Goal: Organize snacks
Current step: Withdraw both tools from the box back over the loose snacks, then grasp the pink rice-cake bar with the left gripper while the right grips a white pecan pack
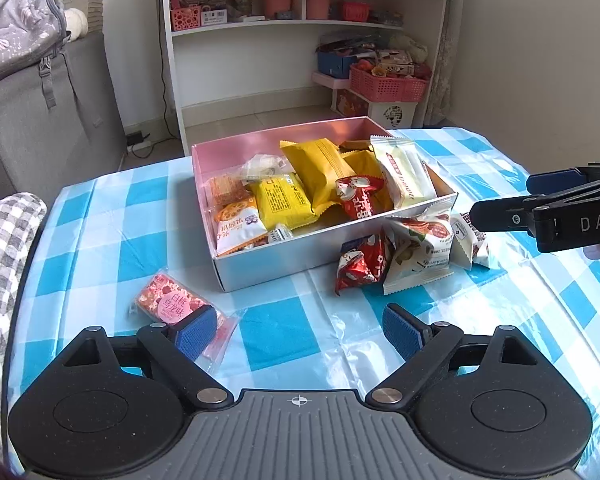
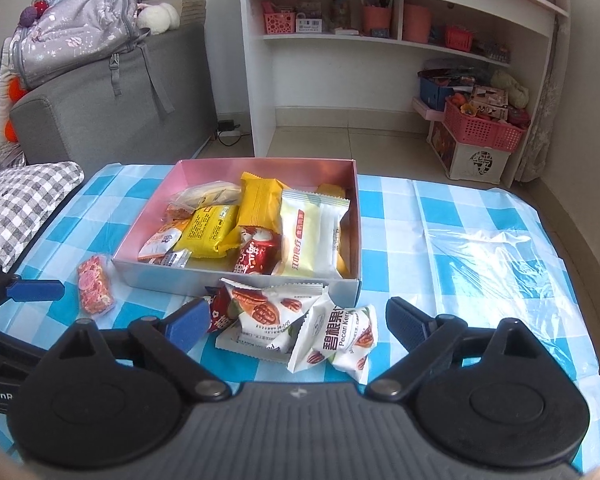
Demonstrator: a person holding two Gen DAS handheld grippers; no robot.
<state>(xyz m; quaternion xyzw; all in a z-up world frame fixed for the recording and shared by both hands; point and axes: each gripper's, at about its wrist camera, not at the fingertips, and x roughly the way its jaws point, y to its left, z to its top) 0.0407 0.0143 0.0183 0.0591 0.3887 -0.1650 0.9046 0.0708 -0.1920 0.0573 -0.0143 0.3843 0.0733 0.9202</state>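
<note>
Pink-lined box (image 1: 260, 268) mid-frame, already crowded with snacks | pecan packets (image 2: 300, 320) on desk (image 2: 480, 220) between spread right tool (image 2: 296, 324), likely next | left tool (image 1: 300, 328) released beside pink packet (image 1: 172, 300)

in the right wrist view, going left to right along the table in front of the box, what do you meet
Blue-tipped left gripper → pink-and-red flat wrapped snack → red foil snack packet → white pecan snack packets → bare blue-and-white checked tablecloth
</note>
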